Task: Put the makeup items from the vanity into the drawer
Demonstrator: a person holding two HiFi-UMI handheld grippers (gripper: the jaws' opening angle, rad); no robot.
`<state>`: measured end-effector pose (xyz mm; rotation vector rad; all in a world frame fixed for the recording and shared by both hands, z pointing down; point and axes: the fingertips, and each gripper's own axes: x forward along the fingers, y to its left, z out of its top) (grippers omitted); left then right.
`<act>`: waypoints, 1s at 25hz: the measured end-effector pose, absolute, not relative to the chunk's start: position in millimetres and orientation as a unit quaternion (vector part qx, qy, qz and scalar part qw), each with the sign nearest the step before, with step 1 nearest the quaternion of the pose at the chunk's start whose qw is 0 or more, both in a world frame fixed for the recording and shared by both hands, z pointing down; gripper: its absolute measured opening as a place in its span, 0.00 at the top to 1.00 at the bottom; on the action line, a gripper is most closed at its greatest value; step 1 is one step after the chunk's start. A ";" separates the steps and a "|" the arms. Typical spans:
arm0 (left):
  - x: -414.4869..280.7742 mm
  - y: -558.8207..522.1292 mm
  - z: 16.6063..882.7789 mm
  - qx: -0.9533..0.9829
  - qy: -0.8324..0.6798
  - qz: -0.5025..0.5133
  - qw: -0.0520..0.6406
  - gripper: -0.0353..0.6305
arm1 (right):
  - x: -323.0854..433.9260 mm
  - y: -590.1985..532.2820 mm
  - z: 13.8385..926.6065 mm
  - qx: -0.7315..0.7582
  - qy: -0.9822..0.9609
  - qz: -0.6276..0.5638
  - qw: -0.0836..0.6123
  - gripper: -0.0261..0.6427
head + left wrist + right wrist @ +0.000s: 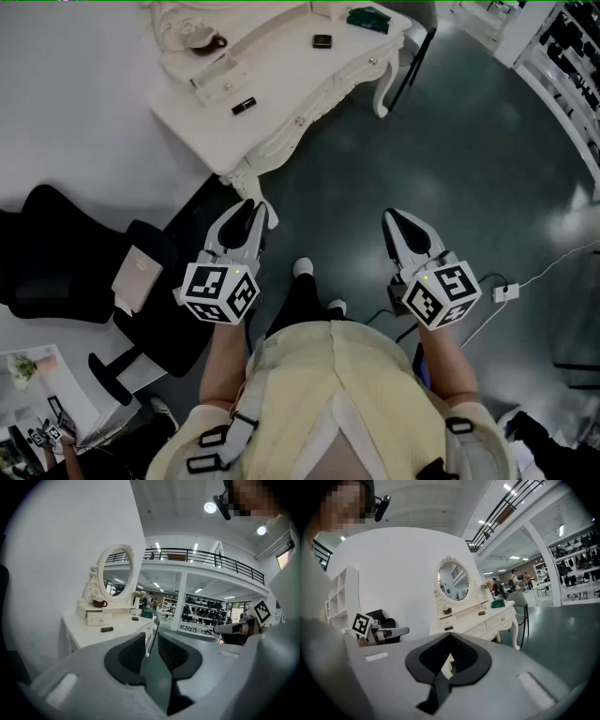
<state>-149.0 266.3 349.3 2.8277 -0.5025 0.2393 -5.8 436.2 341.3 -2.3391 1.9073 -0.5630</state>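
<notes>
**A:** Where are the makeup items?

**B:** All on top of the white vanity [281,80], well apart from both grippers. A dark tube [244,105] lies flat toward the left end of the top, just in front of the little drawer unit [220,80]. Its long axis runs roughly along the vanity's front edge.

**A:** And the others?

**B:** A small square compact [322,41] sits further right, about mid-top. A green case [367,19] lies near the right-hand corner. Both are too small to tell which way they face.

**A:** Anything on the drawer unit?

**B:** A brown cup [208,41] stands on it, at the foot of the oval mirror [116,577].

**A:** How are the claws?

**B:** The left gripper [248,208] is released. Its jaws stand a narrow gap apart with nothing between them, only the vanity's edge far beyond. The right gripper [394,217] is clenched, tips touching, and holds nothing.

**A:** Which way do they point?

**B:** Both point toward the vanity, tilted slightly downward, side by side above the dark floor [469,141].

**A:** What's beside the person?

**B:** A black office chair [84,272] stands to the left, near the vanity's left end.
</notes>
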 end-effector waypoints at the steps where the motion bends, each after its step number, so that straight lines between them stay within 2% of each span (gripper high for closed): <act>1: -147.4 266.0 350.8 0.973 -0.172 0.084 0.129 0.82 | -4.8 435.1 341.8 -0.761 0.621 -0.184 0.034 0.96; 15: -130.3 234.4 366.7 0.973 -0.170 0.106 0.113 0.77 | 13.8 396.1 334.7 -0.742 0.645 -0.177 0.053 0.95; 21: -126.0 206.5 372.5 0.972 -0.171 0.116 0.111 0.77 | 12.6 354.3 328.5 -0.712 0.682 -0.164 0.040 0.79; 25: -127.6 182.7 378.0 0.971 -0.175 0.125 0.109 0.77 | 7.3 318.9 326.8 -0.693 0.702 -0.159 0.033 0.77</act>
